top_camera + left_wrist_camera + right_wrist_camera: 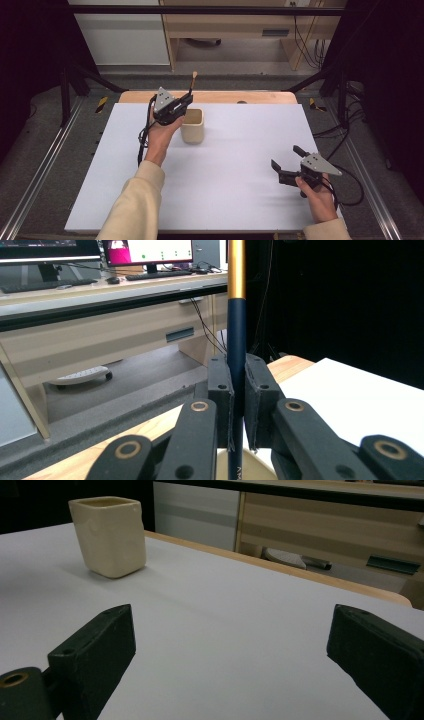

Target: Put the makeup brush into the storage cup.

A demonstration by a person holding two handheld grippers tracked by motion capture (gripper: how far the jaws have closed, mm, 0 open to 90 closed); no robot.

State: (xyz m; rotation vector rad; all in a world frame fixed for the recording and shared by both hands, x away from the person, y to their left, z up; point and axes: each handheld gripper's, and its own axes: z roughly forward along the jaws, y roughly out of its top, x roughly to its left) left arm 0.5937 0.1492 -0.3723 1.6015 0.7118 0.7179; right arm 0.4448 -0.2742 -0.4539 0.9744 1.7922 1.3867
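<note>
no readable text; brush handle lettering cut off.

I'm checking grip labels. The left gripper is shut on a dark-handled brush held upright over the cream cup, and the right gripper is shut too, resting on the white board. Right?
Not quite: the right gripper is open, its jaws wide apart with nothing between them, as the right gripper view shows. The left gripper is indeed shut on the brush above the cream cup.

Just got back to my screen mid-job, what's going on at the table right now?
The person's left claw is shut on a slim brush with a dark blue handle and gold band, holding it upright just above the cream cup at the far side of the white board. The brush's lower end hangs over the cup's rim, not yet let go. The right claw hovers open and empty over the board's near right corner.
</note>
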